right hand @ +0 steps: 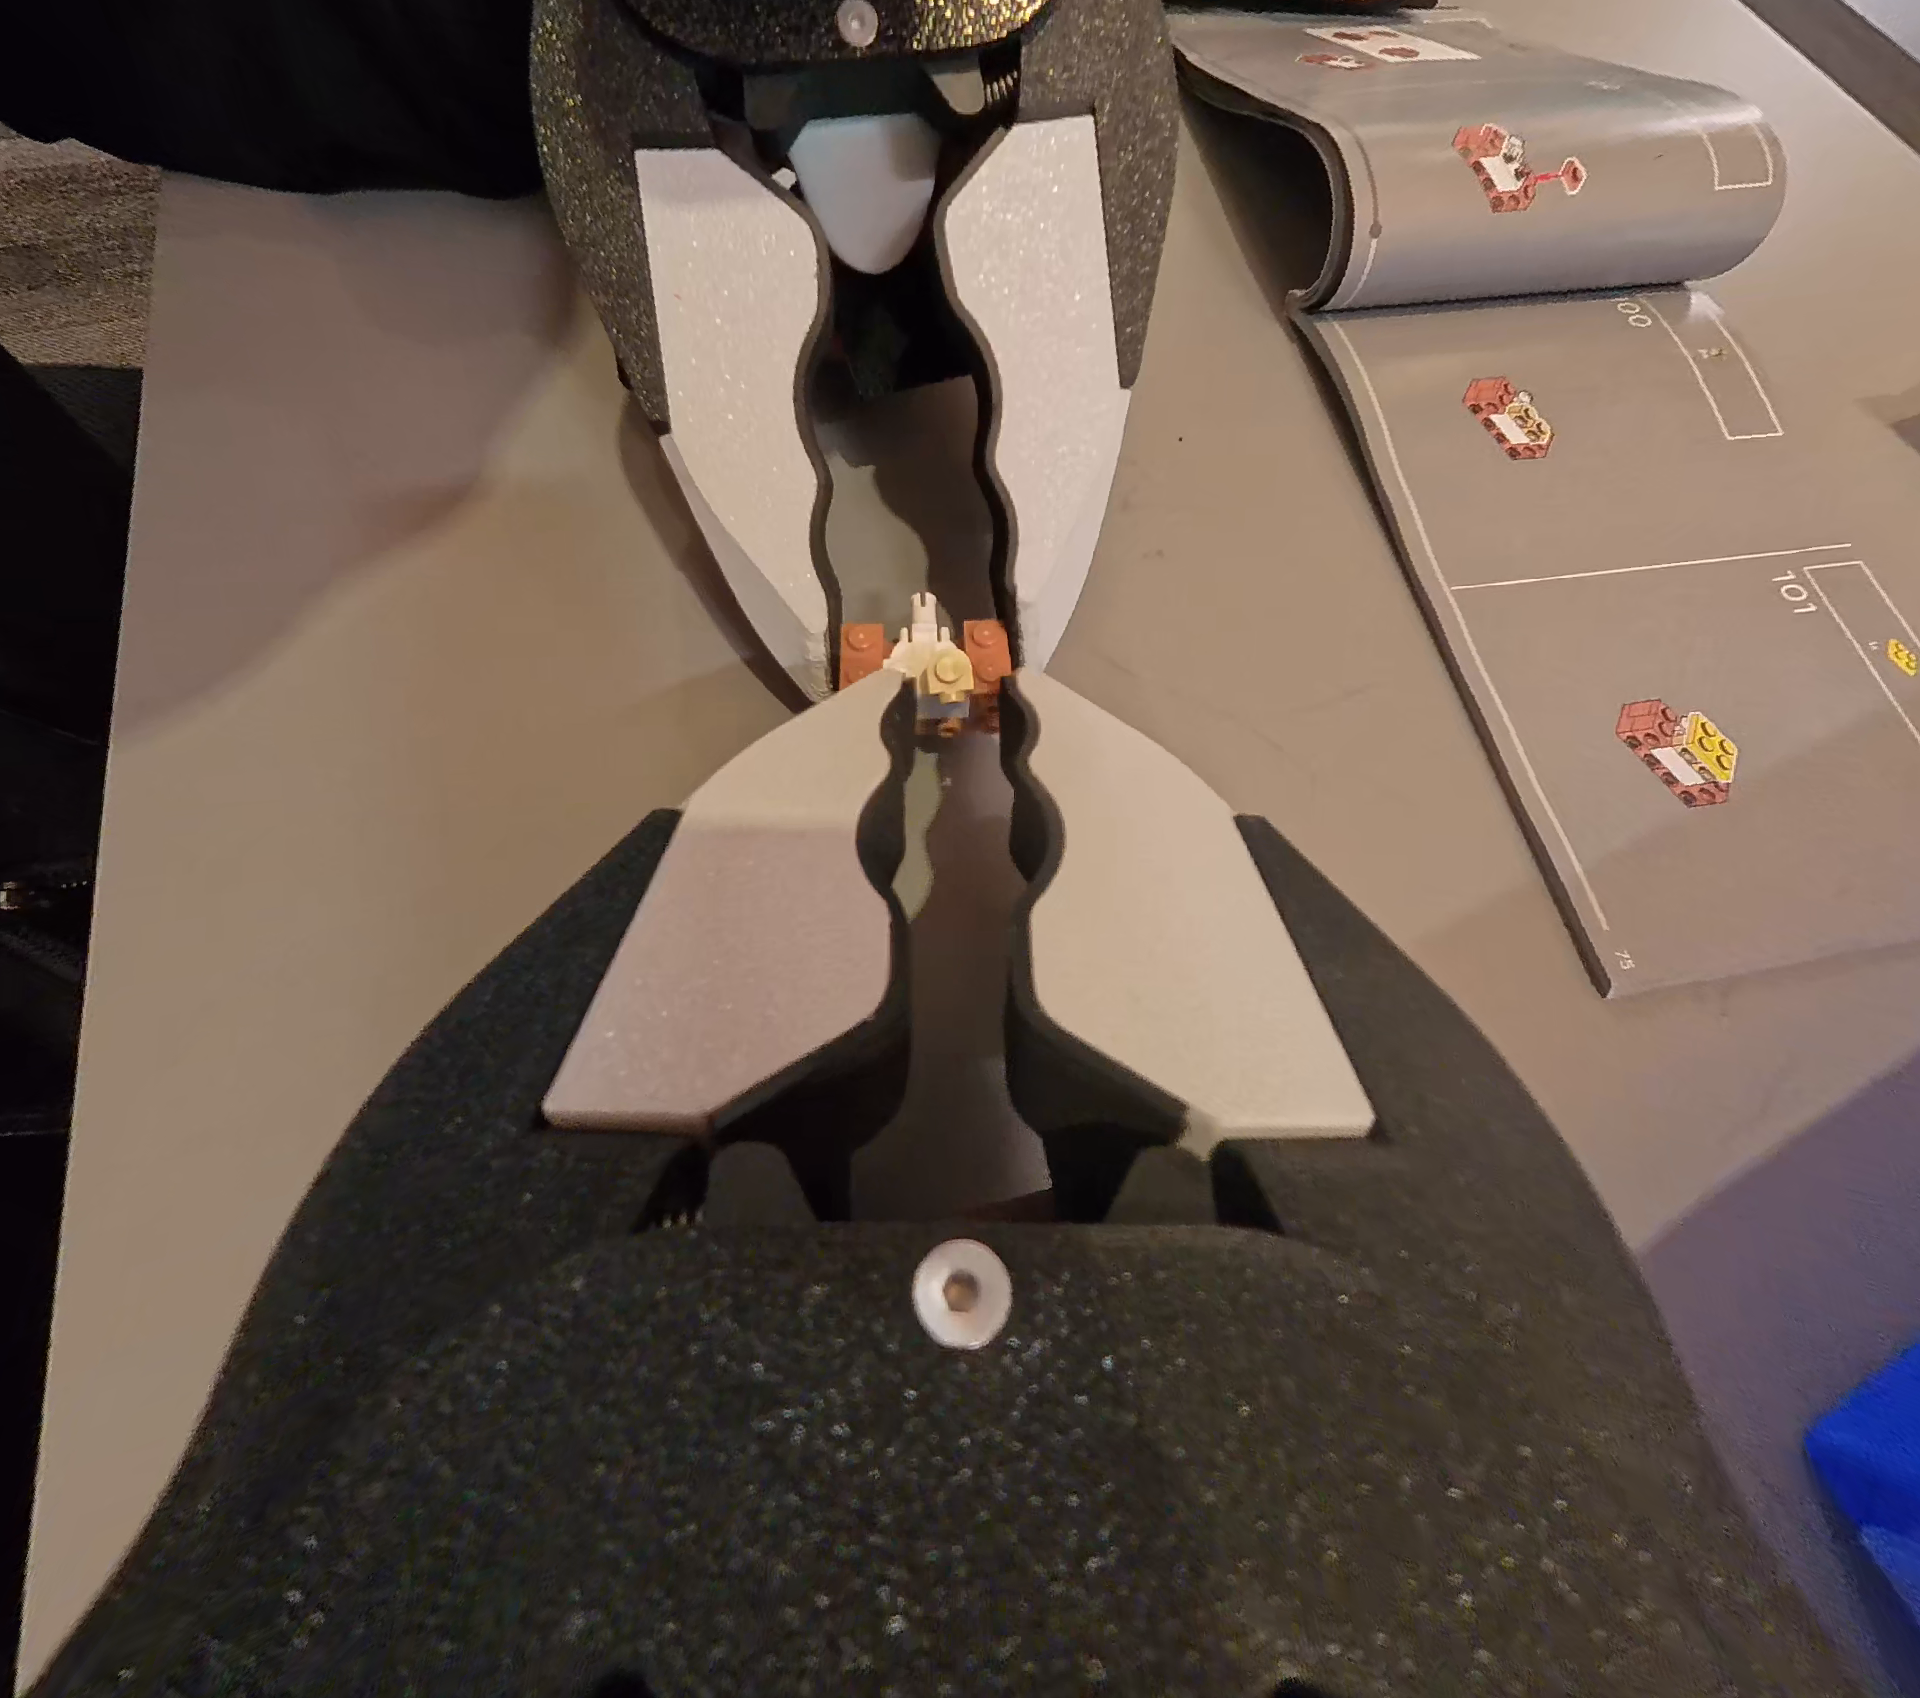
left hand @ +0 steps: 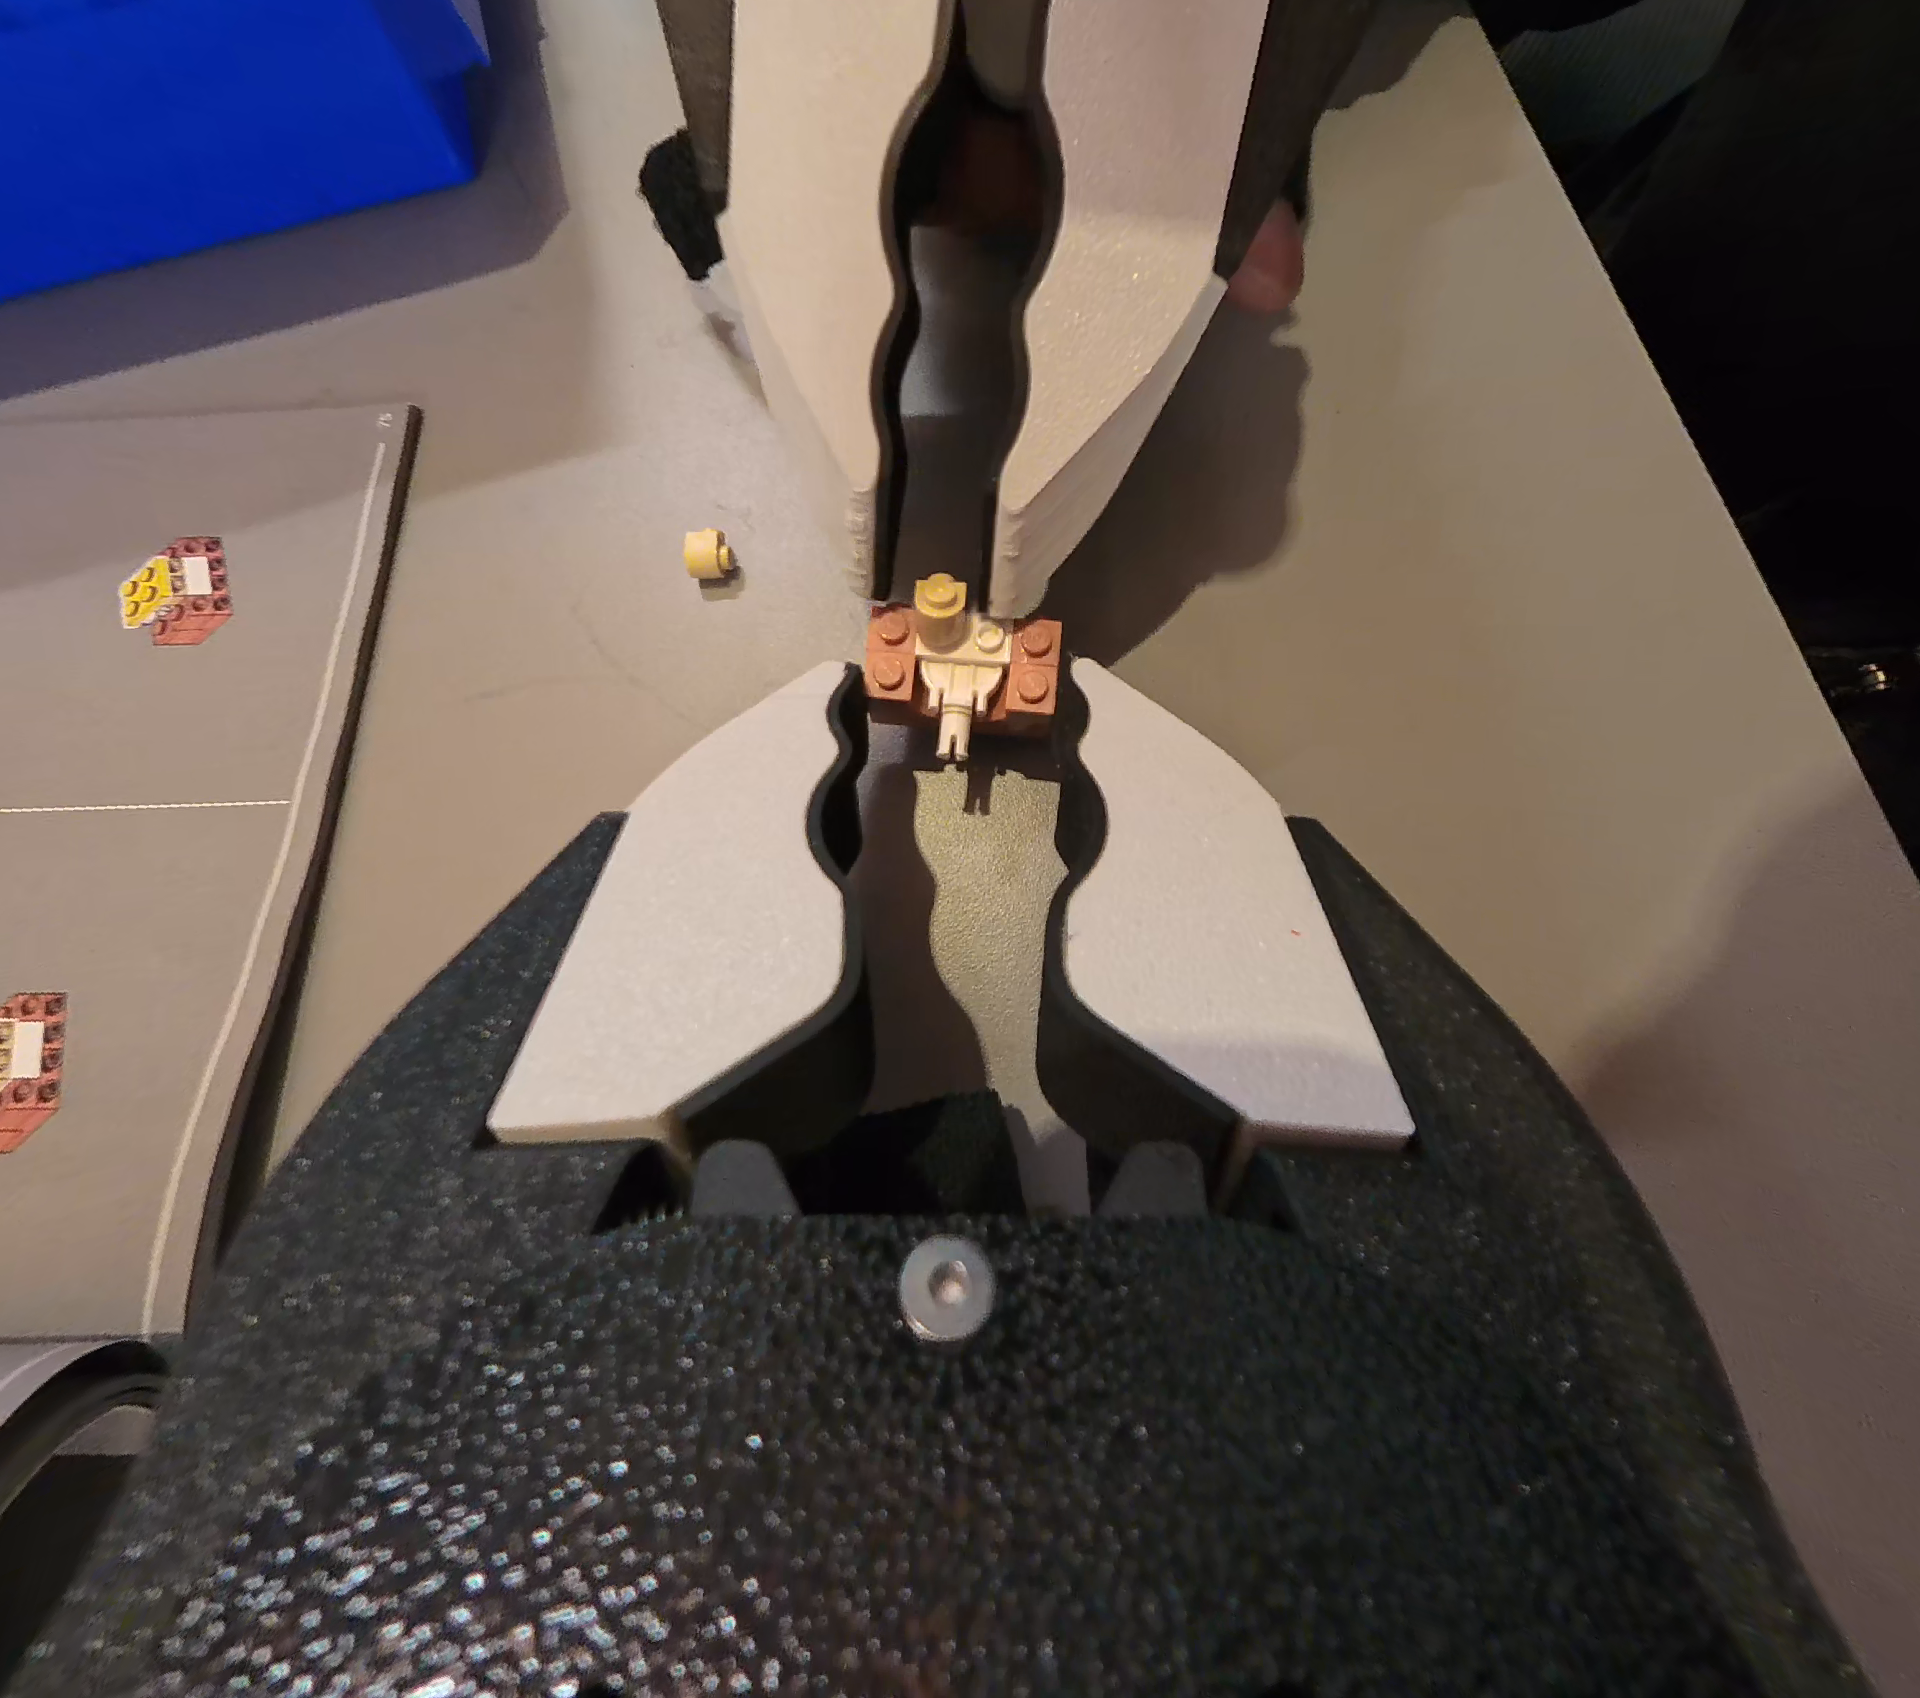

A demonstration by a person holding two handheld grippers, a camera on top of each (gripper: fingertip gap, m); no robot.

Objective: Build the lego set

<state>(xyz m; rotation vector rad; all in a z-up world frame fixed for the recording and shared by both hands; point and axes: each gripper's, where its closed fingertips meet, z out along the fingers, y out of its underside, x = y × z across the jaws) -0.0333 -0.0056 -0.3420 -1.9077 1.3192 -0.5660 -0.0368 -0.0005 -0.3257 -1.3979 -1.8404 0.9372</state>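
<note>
On my far left the blue bin [left hand: 208, 38] crowds the table corner, and the open instruction booklet [left hand: 177, 817] lies flat below it, its dark edge near my left gripper [left hand: 961, 692]. A loose tan round stud [left hand: 710, 554] sits on bare table between booklet and grippers, with open room around it. In the middle, my left gripper clamps the brown brick assembly [left hand: 961, 661] by its two ends, pads pressed on the brown sides; a white hinge piece pokes out toward me. Facing it, my right gripper [right hand: 940, 718] stands narrowly apart around a tan round piece [right hand: 945, 669] on top of the assembly; I cannot tell whether its pads grip. The fingers are matte white with wavy black inner edges. To the right the smooth grey table [left hand: 1455, 609] runs to a straight edge, darkness beyond.
</note>
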